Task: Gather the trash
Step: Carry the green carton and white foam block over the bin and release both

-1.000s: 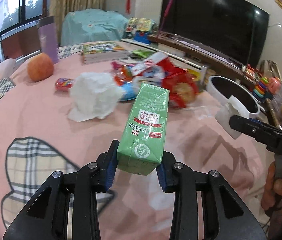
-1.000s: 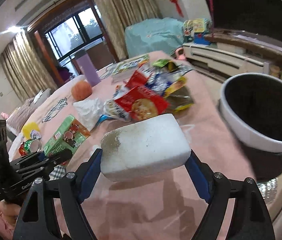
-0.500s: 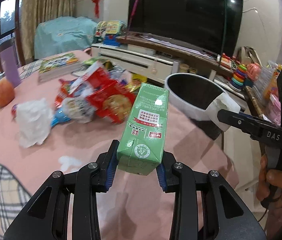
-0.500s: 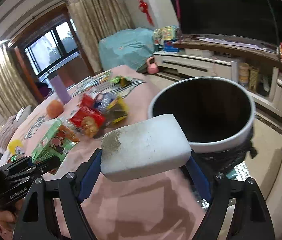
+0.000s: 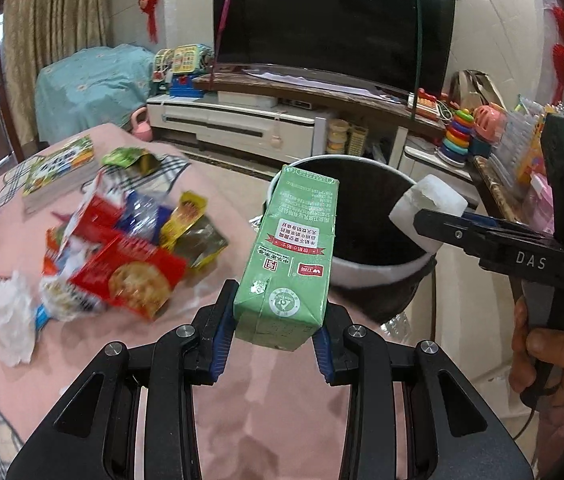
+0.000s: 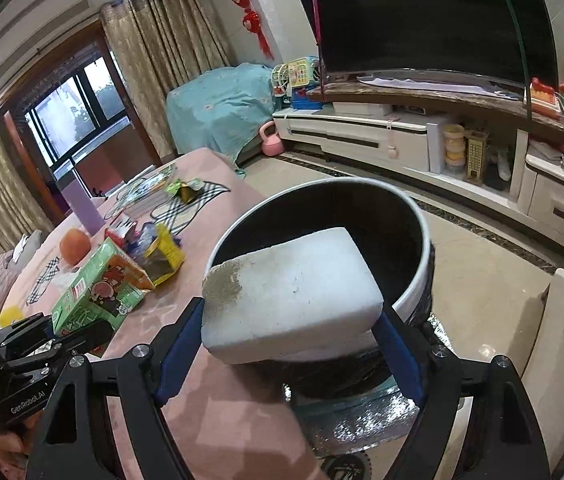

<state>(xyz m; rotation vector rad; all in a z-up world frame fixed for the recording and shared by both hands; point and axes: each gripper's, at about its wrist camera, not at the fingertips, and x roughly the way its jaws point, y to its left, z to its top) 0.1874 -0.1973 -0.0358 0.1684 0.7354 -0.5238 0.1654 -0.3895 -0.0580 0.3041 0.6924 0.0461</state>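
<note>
My left gripper (image 5: 275, 340) is shut on a green drink carton (image 5: 294, 256) that sticks up and forward over the pink table's edge, toward the bin. My right gripper (image 6: 290, 348) is shut on a white foam block (image 6: 290, 292) with a dirty brown corner, held at the near rim of the white bin (image 6: 422, 276) with a black liner. From the left wrist view the foam block (image 5: 428, 208) hangs over the bin (image 5: 378, 270) on its right side. The carton (image 6: 99, 292) and left gripper (image 6: 61, 340) show at the lower left of the right wrist view.
A heap of snack wrappers (image 5: 129, 256) and crumpled tissue (image 5: 9, 316) lies on the pink tablecloth (image 5: 273, 408), with an orange (image 6: 75, 245), a book (image 5: 59, 168) and a purple box (image 6: 81, 204) farther back. A TV stand (image 6: 394, 140) with toys lines the wall behind the bin.
Both grippers have swung right, away from the table's middle toward the bin, each keeping its load. The bin now sits directly behind the carton and under the foam block.
</note>
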